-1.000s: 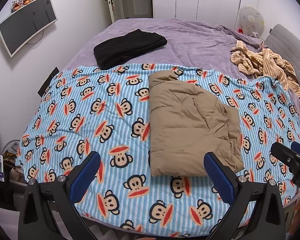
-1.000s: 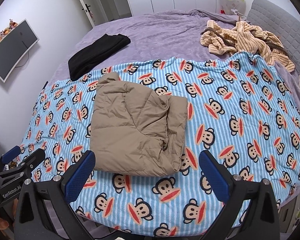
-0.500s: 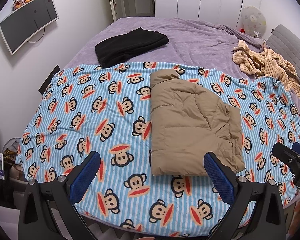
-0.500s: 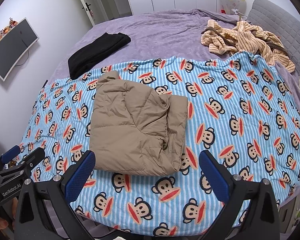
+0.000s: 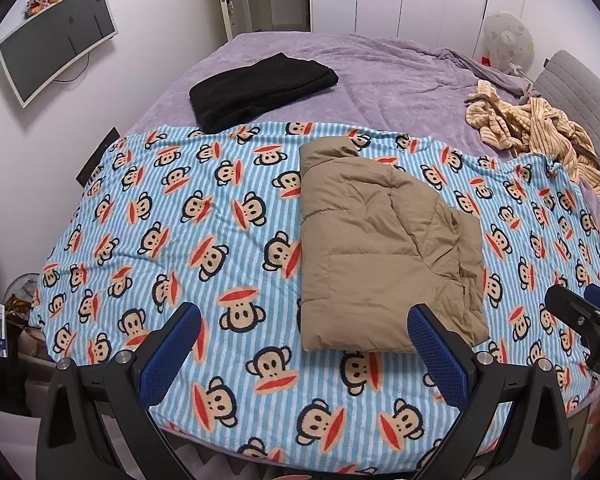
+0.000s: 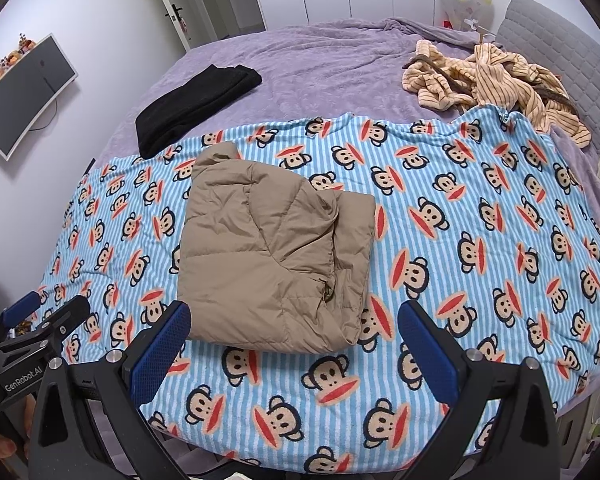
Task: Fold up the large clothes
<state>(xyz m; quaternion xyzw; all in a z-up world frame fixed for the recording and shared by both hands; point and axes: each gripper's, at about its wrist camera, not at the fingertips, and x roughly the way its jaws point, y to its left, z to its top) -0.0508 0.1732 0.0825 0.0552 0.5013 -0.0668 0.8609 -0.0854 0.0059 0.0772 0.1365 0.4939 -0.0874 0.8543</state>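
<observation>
The left tongs [image 5: 304, 344] hang spread and empty at the near edge of the blue striped monkey-print blanket [image 5: 172, 216]; the folded tan quilted puffer jacket [image 5: 380, 260] lies ahead and slightly right, long axis running away. The right tongs [image 6: 294, 340], also spread and empty, face it ahead and slightly left, about equally near

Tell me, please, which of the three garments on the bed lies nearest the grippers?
The folded tan puffer jacket, on the monkey-print blanket; the black garment and striped garment lie farther back.
</observation>
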